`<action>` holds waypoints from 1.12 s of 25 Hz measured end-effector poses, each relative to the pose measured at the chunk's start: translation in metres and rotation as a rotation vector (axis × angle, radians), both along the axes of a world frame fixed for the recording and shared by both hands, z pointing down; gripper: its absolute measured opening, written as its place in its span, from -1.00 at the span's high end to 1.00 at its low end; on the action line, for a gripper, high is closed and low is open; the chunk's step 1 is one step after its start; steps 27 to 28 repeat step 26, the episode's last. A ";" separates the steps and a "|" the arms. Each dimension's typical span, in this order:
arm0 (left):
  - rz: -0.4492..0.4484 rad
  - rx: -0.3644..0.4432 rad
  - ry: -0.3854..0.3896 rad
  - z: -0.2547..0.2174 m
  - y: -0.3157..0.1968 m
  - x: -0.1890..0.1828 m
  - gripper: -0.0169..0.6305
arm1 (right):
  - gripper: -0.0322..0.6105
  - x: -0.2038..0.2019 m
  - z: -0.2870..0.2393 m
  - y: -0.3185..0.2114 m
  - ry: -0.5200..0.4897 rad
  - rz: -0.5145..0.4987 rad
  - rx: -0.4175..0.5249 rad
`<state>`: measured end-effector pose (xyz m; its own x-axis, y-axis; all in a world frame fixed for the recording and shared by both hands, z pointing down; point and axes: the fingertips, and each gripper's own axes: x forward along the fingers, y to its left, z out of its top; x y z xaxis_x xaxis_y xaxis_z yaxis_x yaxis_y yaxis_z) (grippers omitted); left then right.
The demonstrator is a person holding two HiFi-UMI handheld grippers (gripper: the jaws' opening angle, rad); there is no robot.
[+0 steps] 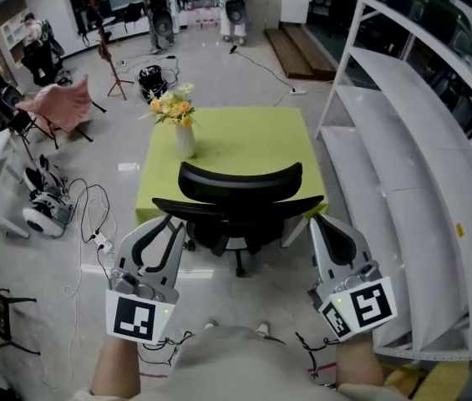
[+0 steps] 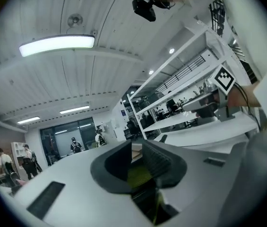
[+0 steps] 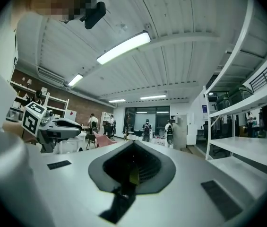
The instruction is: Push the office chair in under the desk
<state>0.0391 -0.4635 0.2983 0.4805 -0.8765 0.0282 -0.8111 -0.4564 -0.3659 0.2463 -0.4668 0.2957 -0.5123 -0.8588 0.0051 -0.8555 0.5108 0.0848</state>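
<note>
Grey plastic fingers (image 2: 76, 193) of the left gripper (image 1: 175, 228) meet at the tips with nothing between them, and the right gripper (image 1: 317, 224) is the same: 2 blunt wedges suited to shoving, not gripping. They flank the black mesh-backed office chair (image 1: 240, 182), 1 near each armrest end; contact cannot be told. The chair sits against the near edge of the square lime-green-topped desk (image 1: 252, 136), seat seemingly partly under. This fits a push under way or just ended.

office chair (image 1: 240, 182): seat and base mostly hidden behind its own back | desk (image 1: 252, 136): near edge hidden by chair | shelving rack (image 1: 403, 82): cut off at right edge | far people (image 1: 159, 7): too small for detail
</note>
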 end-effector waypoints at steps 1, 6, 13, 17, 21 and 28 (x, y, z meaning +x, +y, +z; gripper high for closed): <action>0.003 -0.008 0.006 0.003 0.003 0.001 0.74 | 0.88 -0.001 0.005 0.002 0.004 -0.002 -0.010; 0.000 -0.061 0.052 0.023 0.009 0.000 0.92 | 0.88 -0.008 0.031 0.011 0.036 -0.006 -0.064; 0.020 -0.105 0.061 0.048 0.008 0.008 0.92 | 0.88 -0.017 0.056 0.011 0.083 -0.010 -0.095; 0.005 -0.106 0.031 0.052 0.006 0.006 0.93 | 0.88 -0.021 0.057 0.011 0.106 -0.019 -0.085; -0.002 -0.099 0.029 0.048 0.005 0.003 0.93 | 0.88 -0.023 0.054 0.013 0.157 -0.019 -0.067; -0.009 -0.084 0.016 0.046 0.006 0.002 0.93 | 0.88 -0.022 0.052 0.013 0.157 -0.026 -0.060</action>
